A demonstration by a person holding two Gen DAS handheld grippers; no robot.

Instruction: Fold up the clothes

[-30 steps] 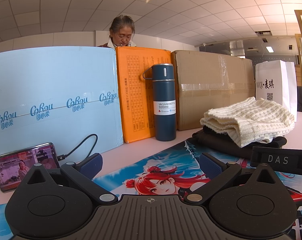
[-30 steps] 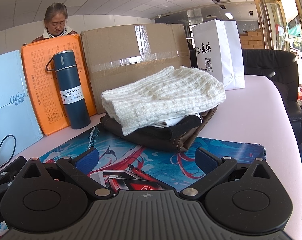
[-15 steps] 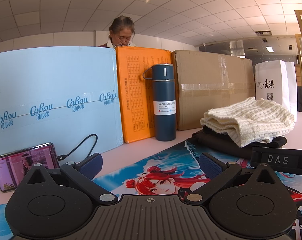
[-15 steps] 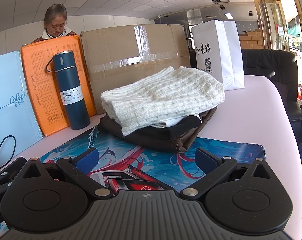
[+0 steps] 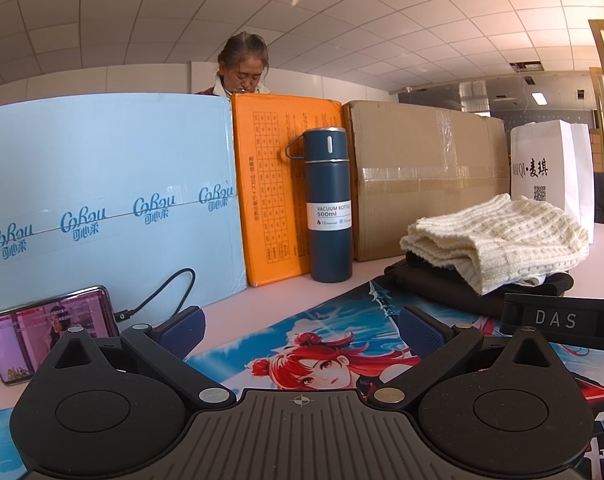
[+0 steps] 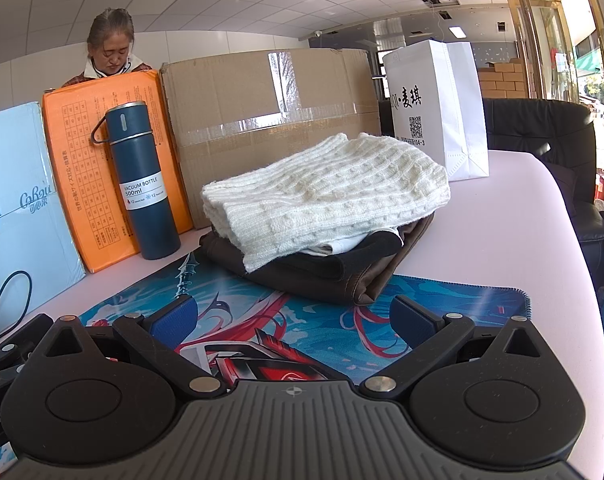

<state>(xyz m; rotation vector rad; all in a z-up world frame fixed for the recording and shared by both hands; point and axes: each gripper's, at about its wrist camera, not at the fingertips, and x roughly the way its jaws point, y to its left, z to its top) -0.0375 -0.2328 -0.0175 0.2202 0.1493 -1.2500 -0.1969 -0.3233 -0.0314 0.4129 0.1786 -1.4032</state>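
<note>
Pale table (image 6: 513, 216) carries everything; a printed anime mat (image 6: 441, 312) covers its near part. Back row, big to small: light blue box (image 5: 102, 200), taped cardboard box (image 6: 270, 120), orange box (image 5: 270, 184), white paper bag (image 6: 433, 108), dark blue vacuum bottle (image 6: 142, 180). A person sits behind the boxes, head down.

Clothes: one stack at the mat's far edge, partly on the mat, partly on bare table, just in front of the cardboard box. Cream knit sweater (image 6: 325, 196) on top, already folded; a black garment (image 6: 353, 260) and a brown garment (image 6: 381, 280) under it, a sliver of white cloth between. The stack looks done or nearly so, judging by its tidy edges.

Handling guess: the knit is soft, thick and light, stretches, will sag if lifted by one point, and loose loops could snag. Best pinched at two corners of the near folded edge, one per side. The lower fabrics look smoother and may slide.

Phone (image 5: 46, 332) on a cable sits far left.

Left gripper (image 5: 302, 326): jaws wide apart, empty, low over the mat. Right gripper (image 6: 294, 314): jaws also spread, empty, pointing at the stack, near it but not touching.
</note>
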